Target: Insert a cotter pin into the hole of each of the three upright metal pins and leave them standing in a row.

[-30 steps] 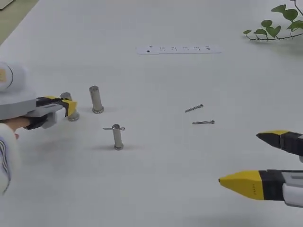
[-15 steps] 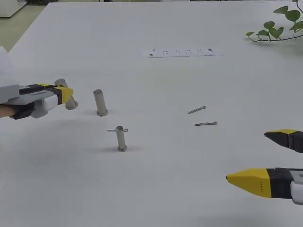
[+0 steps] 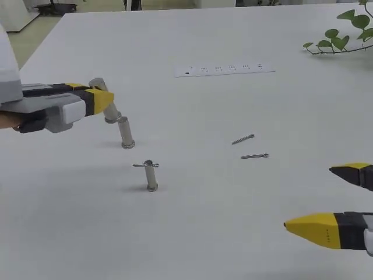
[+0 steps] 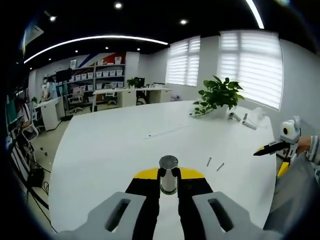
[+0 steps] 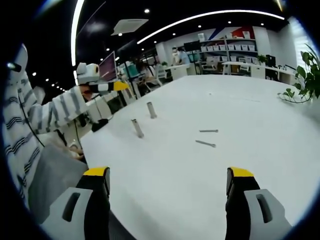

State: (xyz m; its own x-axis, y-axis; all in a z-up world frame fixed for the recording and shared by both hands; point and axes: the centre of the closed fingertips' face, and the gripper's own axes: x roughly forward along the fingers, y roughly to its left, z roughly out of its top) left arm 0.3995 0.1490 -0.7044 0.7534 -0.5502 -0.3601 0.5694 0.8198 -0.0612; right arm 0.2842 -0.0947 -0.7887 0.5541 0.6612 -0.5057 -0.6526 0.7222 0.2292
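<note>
Pin [image 4: 168, 175] is clamped, tilted, in my left gripper [image 3: 104, 99], upper left of the head view; bare pin [image 3: 125, 131] and cottered pin [image 3: 151, 175] stand just below-right. Right gripper [image 3: 308, 197] gapes, lower right.

We see a white surface [image 3: 192, 233] with a flat white power strip [image 3: 224, 70] on it. Nearer us and left of the strip stands a bare metal pin [image 3: 125, 133]. Nearer still is a pin with a cotter pin through it [image 3: 150, 175]. Below the strip's right end lie a loose cotter pin [image 3: 243, 139] and a second loose cotter pin [image 3: 254, 156]. A leafy sprig [image 3: 331, 34] trails right of the strip.
</note>
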